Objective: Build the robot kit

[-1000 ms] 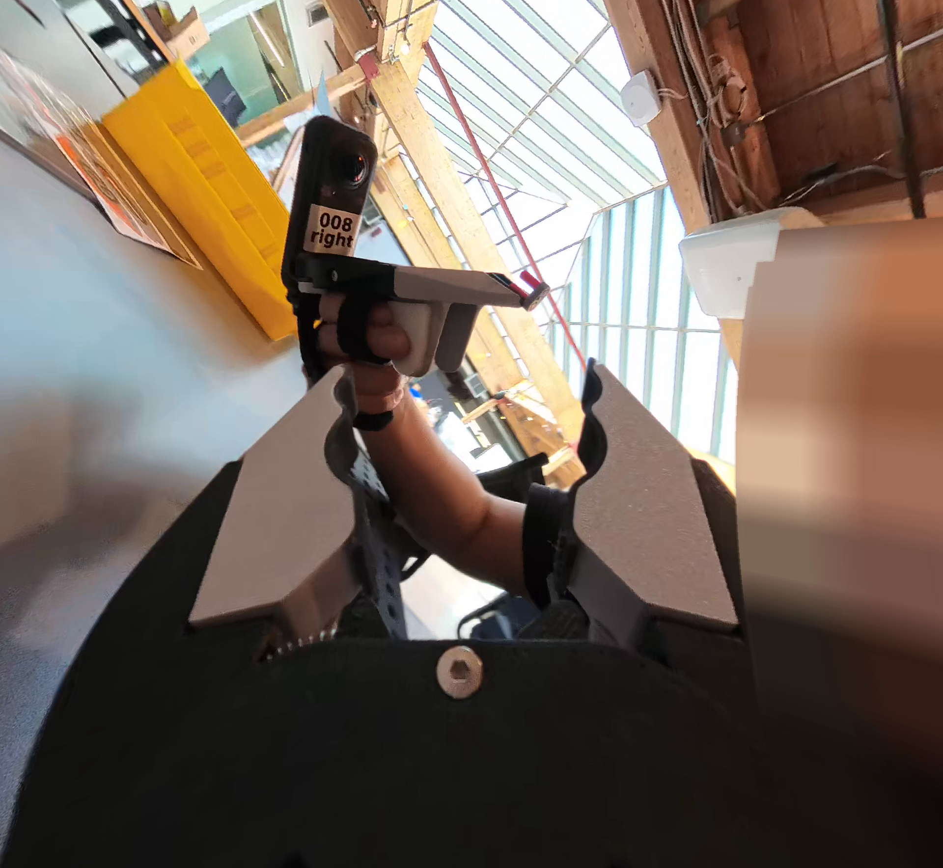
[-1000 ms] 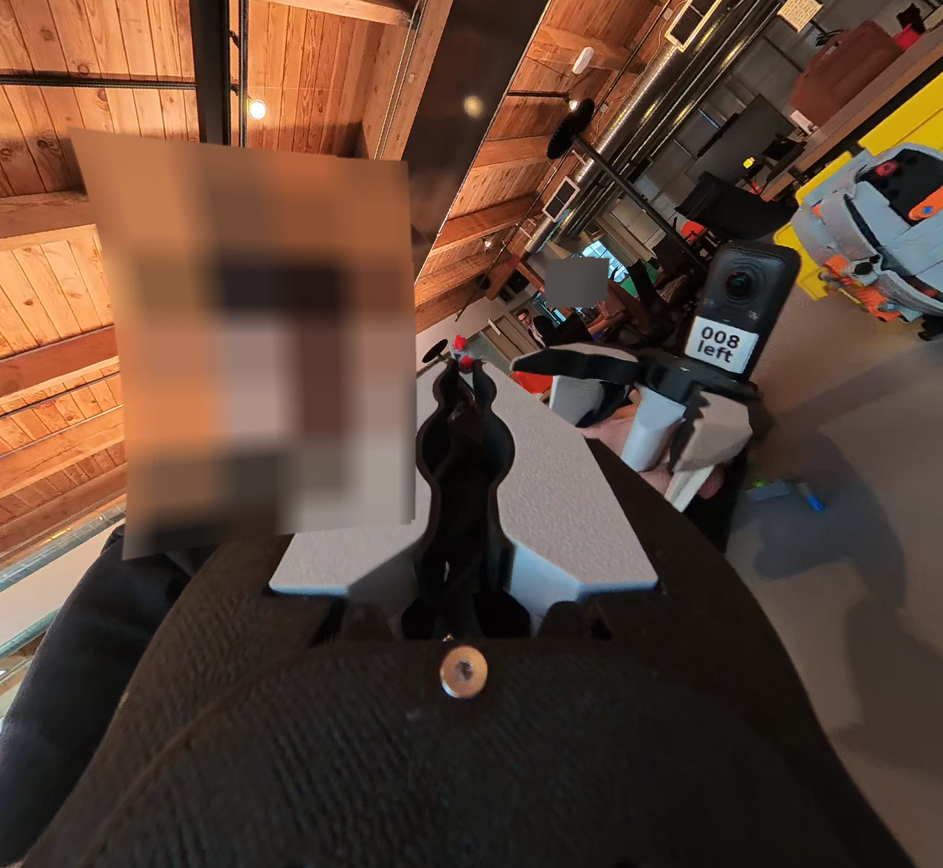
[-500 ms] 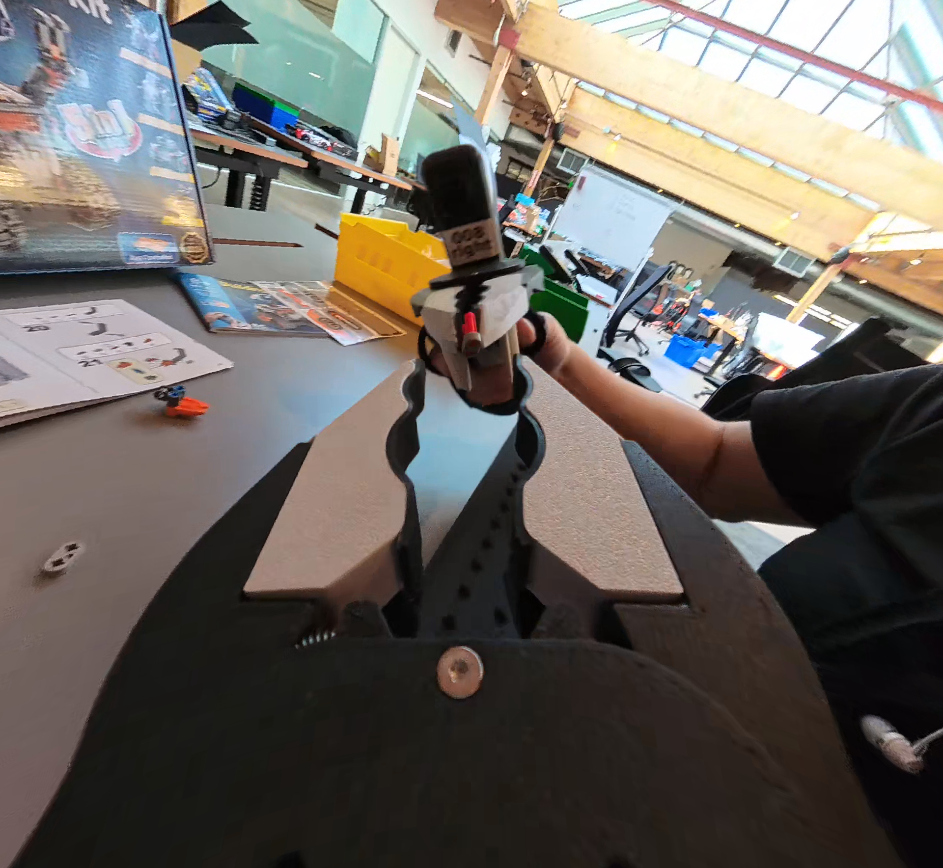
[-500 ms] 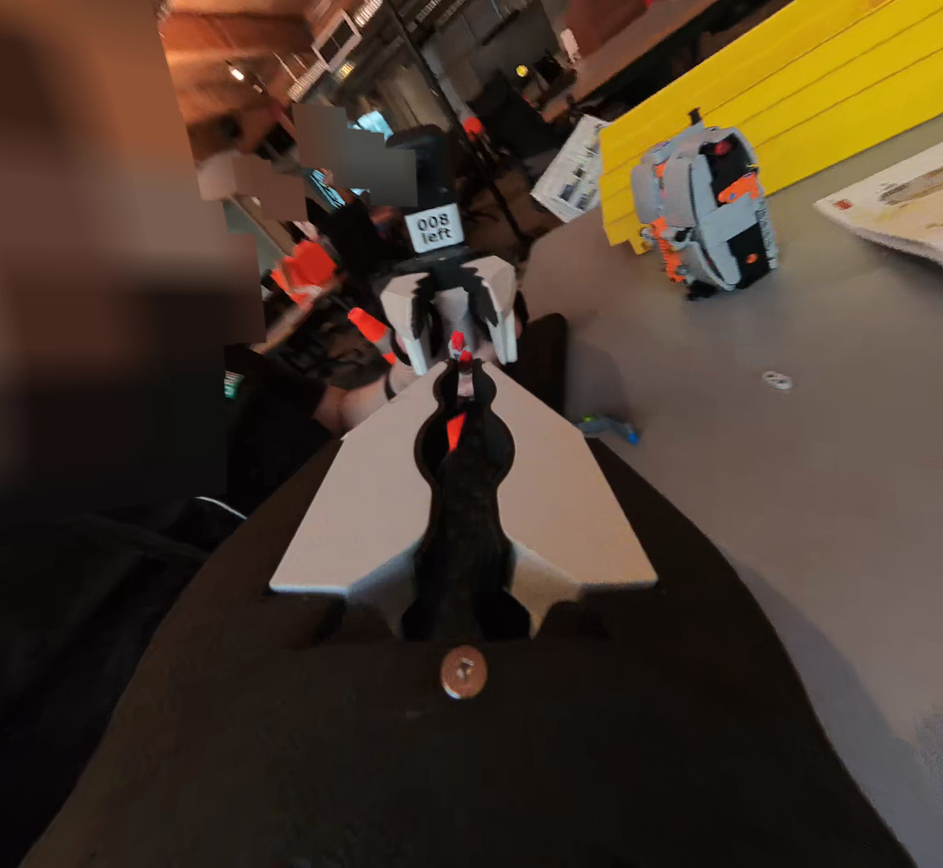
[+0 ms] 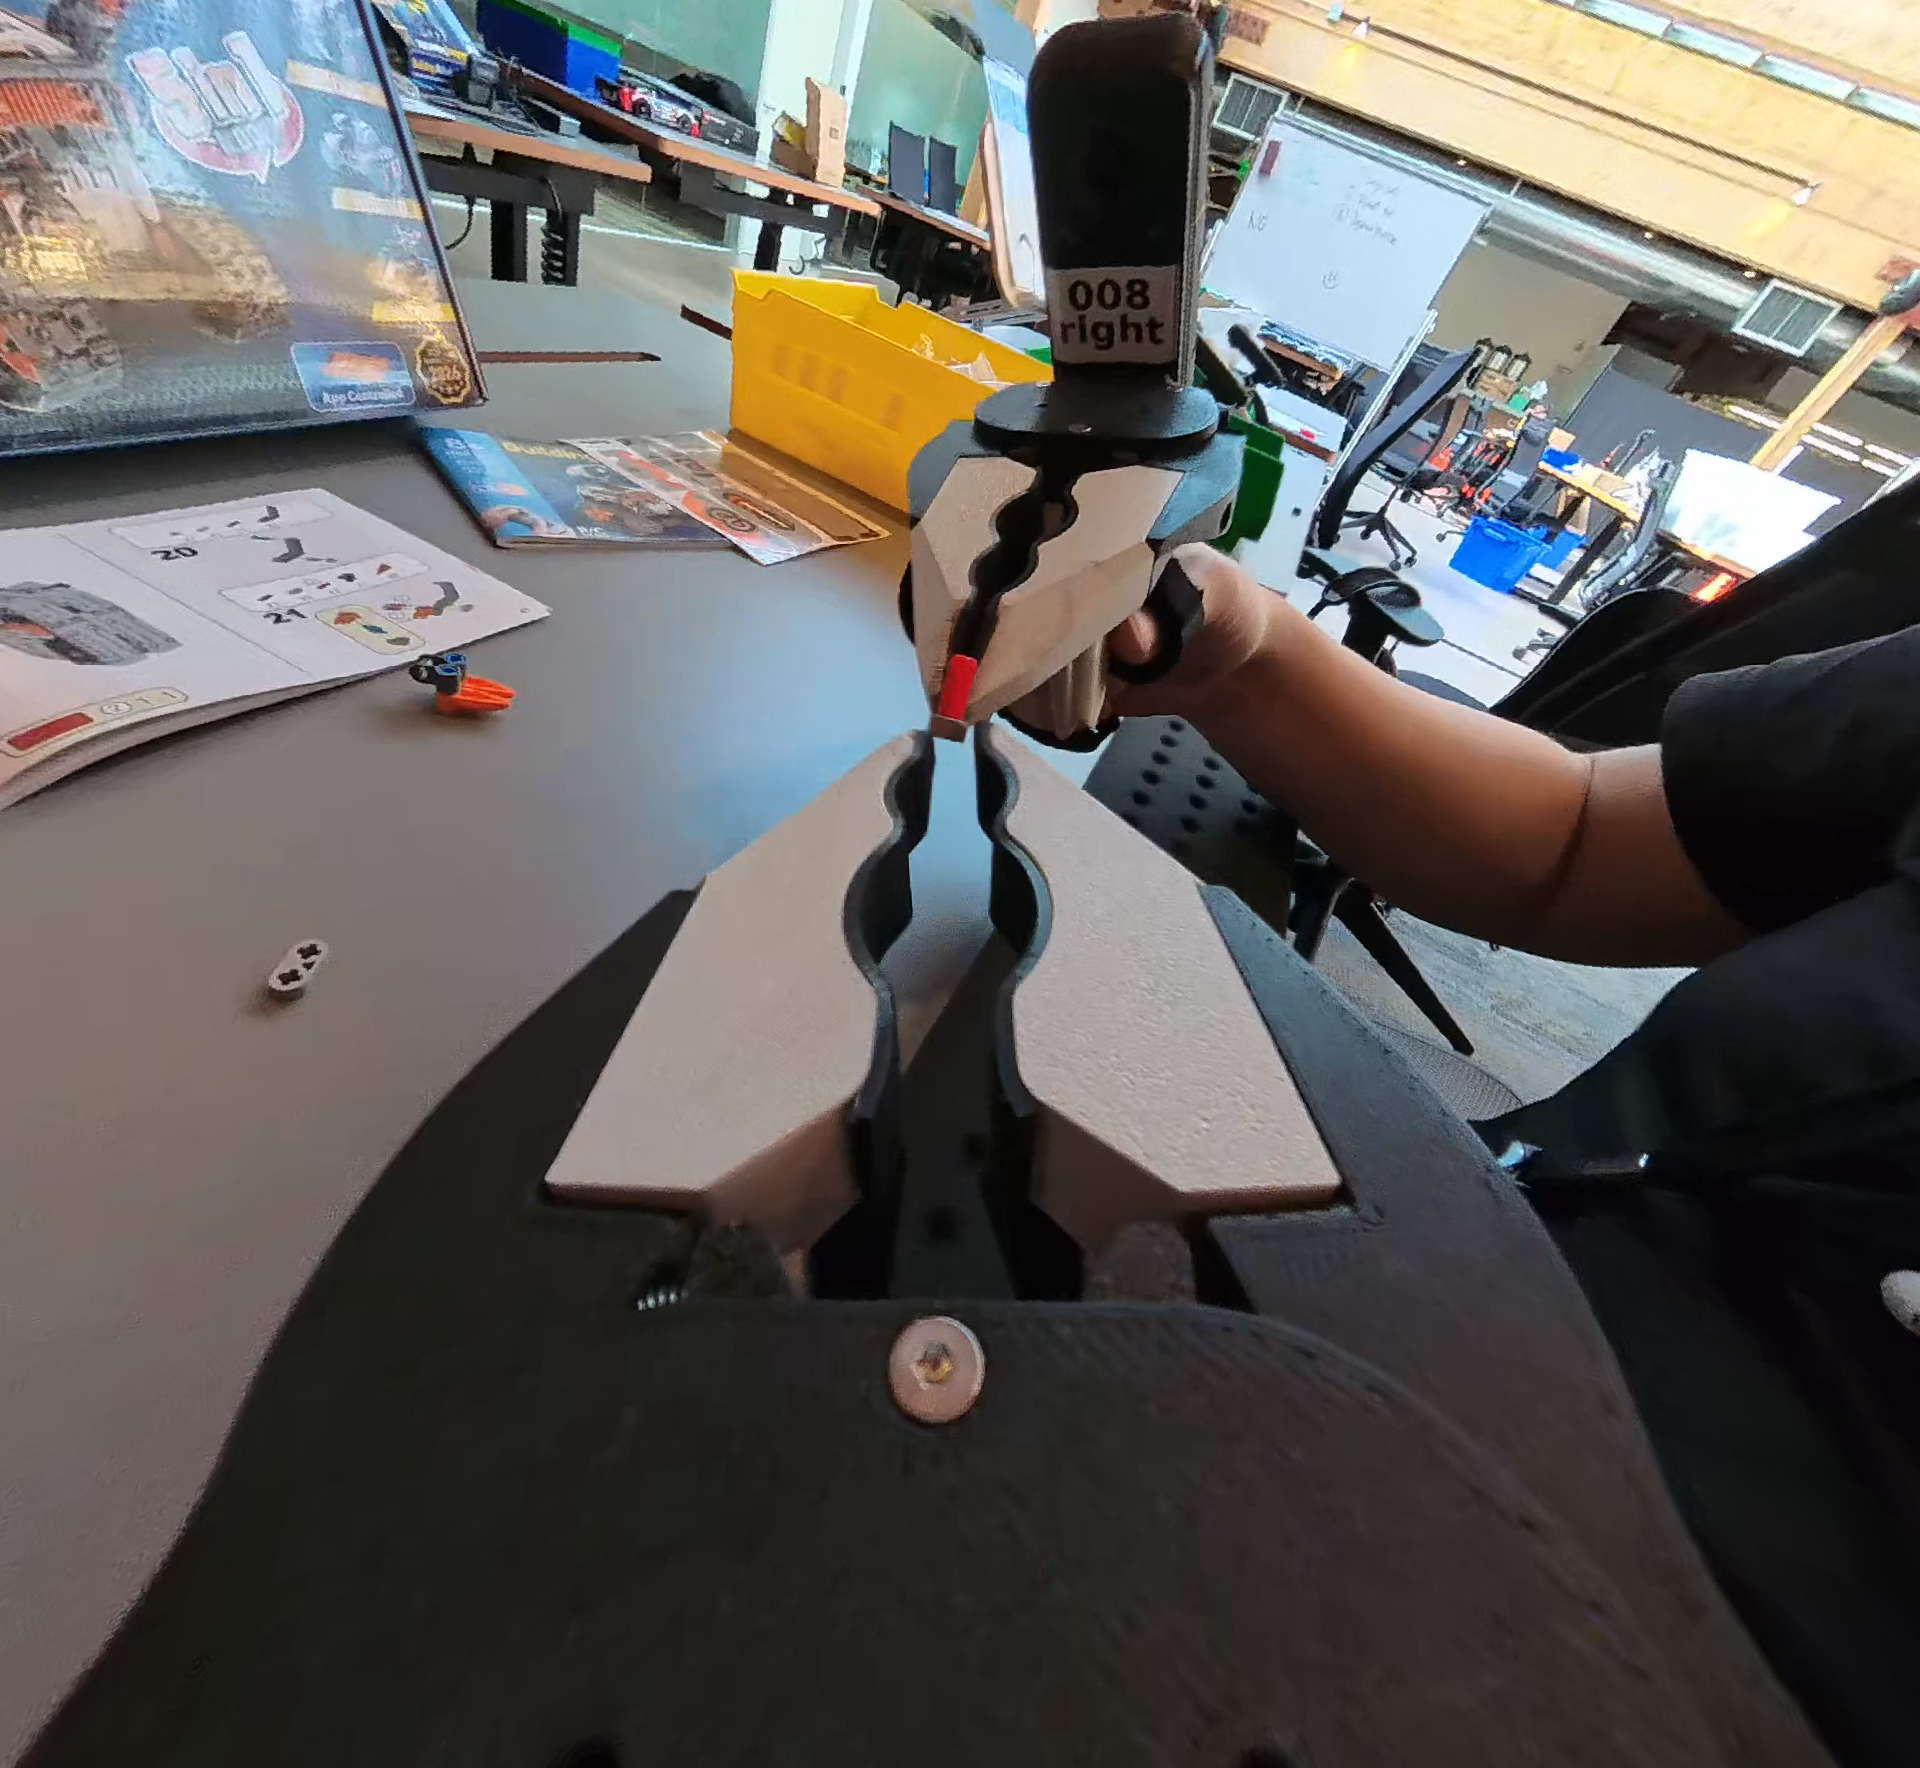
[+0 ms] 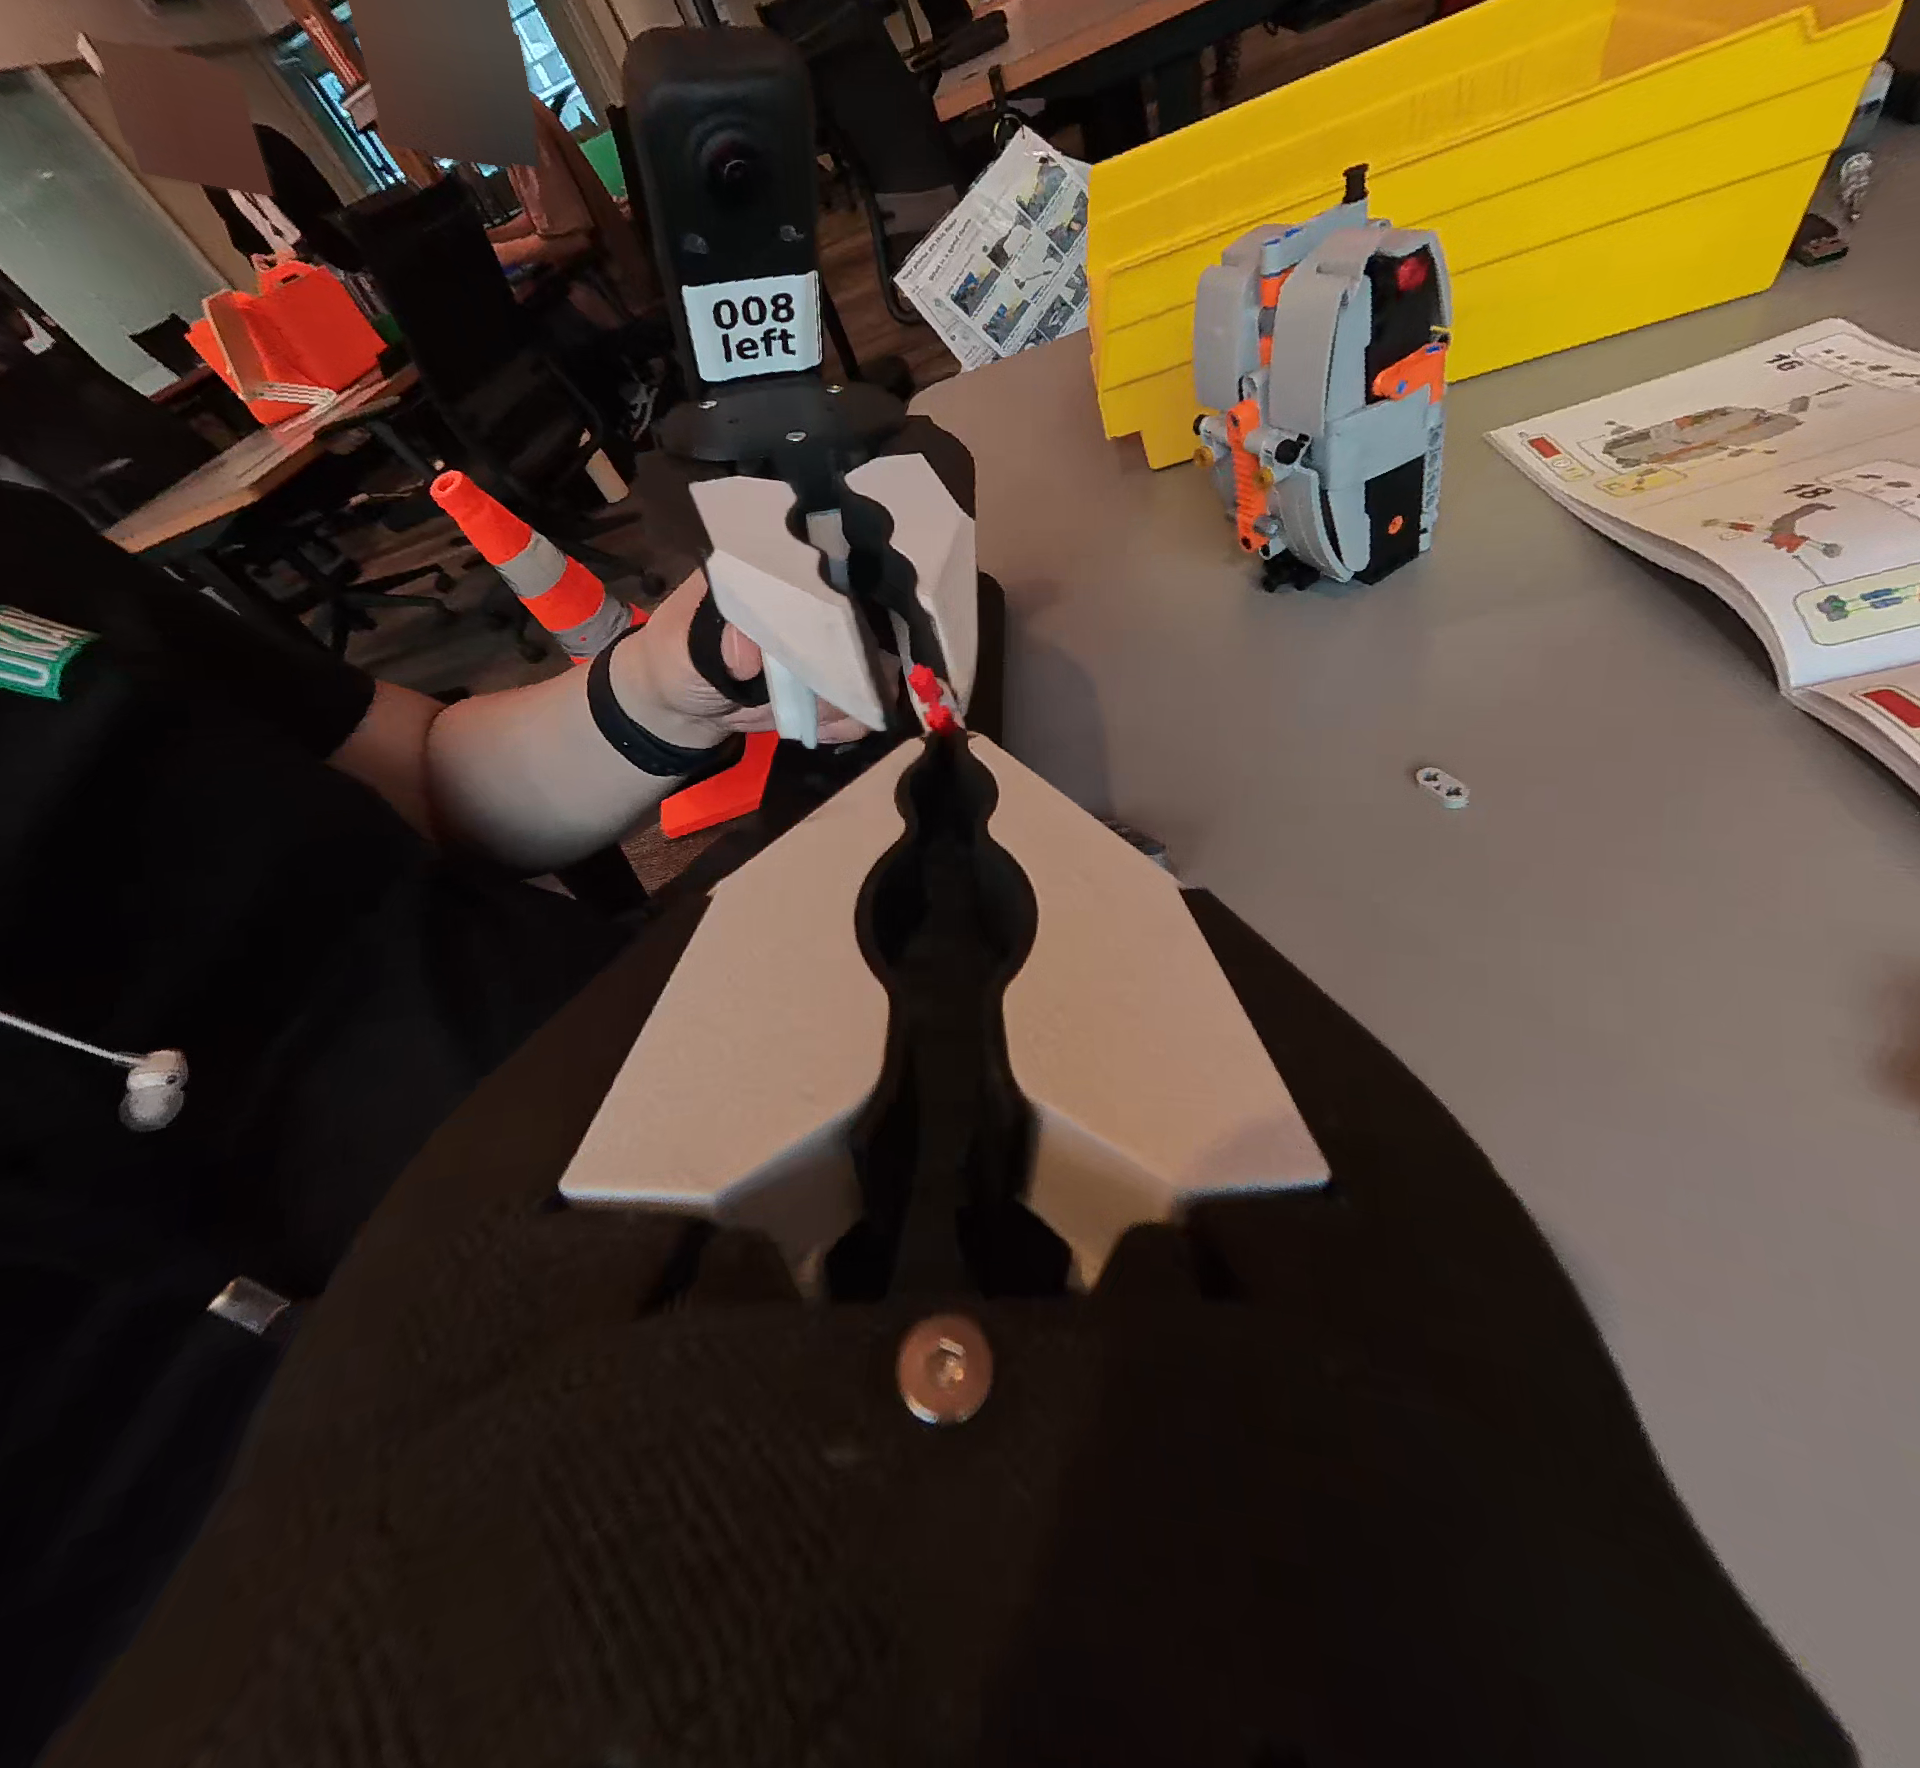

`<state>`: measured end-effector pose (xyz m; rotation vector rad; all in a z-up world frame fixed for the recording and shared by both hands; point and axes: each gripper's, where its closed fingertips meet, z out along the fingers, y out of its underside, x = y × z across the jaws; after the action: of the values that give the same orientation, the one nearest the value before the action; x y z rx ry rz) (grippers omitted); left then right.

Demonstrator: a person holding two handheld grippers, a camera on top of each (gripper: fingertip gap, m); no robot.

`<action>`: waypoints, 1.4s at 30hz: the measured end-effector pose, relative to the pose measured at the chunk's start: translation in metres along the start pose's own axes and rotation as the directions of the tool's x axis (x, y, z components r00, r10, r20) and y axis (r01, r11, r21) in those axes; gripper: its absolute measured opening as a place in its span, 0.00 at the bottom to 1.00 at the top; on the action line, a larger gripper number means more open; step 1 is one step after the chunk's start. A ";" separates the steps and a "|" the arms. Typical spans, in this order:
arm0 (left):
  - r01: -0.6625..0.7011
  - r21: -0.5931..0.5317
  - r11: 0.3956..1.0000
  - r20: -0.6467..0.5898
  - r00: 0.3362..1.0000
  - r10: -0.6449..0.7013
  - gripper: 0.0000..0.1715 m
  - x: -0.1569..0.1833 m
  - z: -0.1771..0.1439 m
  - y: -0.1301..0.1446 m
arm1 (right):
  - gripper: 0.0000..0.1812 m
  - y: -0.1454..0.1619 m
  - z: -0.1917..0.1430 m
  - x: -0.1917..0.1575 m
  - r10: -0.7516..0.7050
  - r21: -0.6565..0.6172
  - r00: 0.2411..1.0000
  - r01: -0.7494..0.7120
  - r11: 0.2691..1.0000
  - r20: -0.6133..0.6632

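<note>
Desk [image 5: 520, 887]: grey, carrying everything here.
Yellow bin [image 6: 1507, 191]: at the far edge, behind the model.
Kit box [image 5: 187, 160]: upright beside the open instruction booklet [image 5: 208, 606].
Brick model [image 6: 1325, 399]: grey and orange, standing on end just in front of the bin, well apart from both grippers.
Right gripper [image 5: 961, 716]: closed onto a small red pin [image 5: 956, 688], whose long axis runs along the fingers and sticks out past the tips.
Left gripper [image 5: 951, 747]: fingers narrowly parted, holding nothing; the pin's free end sits right at that gap (tip to tip, facing each other).
Loose parts: a grey connector [image 5: 298, 968] and an orange piece [image 5: 468, 688] lie on the desk to the left gripper's left.
</note>
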<state>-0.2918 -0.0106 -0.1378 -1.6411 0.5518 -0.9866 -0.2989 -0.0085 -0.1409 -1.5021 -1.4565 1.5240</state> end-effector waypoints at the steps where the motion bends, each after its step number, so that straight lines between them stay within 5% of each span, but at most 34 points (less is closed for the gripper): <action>1: 0.000 0.004 1.000 0.001 1.000 0.000 0.06 -0.001 0.000 0.000 | 0.00 0.001 0.001 0.001 0.002 -0.002 1.000 -0.002 1.000 0.006; 11: 0.003 -0.078 0.997 0.025 1.000 -0.001 0.00 -0.018 0.006 0.009 | 0.03 0.018 0.004 0.015 -0.023 -0.061 1.000 0.023 0.998 0.008; 19: 0.145 -0.175 0.974 0.096 0.987 -0.130 0.00 -0.033 -0.004 0.020 | 0.04 0.046 -0.014 0.052 -0.169 -0.269 0.975 0.125 0.955 -0.147; 22: 0.149 -0.190 0.970 0.146 0.982 -0.122 0.10 -0.034 -0.021 0.030 | 0.07 0.052 -0.049 0.085 -0.262 -0.361 0.921 0.149 0.921 -0.290; 29: 0.177 -0.017 0.984 0.151 0.974 -0.172 0.17 -0.034 -0.059 0.012 | 0.14 0.066 -0.100 0.164 -0.341 -0.450 0.819 0.115 0.885 -0.462; 39: 0.141 0.034 0.990 0.213 0.966 -0.144 0.18 -0.061 -0.084 -0.005 | 0.19 0.069 -0.079 0.203 -0.257 -0.471 0.855 0.018 0.882 -0.450; 42: 0.088 0.040 0.995 0.254 0.963 -0.095 0.18 -0.069 -0.091 -0.011 | 0.09 0.068 -0.081 0.203 -0.304 -0.480 0.828 0.049 0.876 -0.471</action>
<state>-0.4066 -0.0050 -0.1434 -1.7484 0.2887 -0.8282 -0.2500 0.1842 -0.2545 -1.7969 -1.5963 0.5754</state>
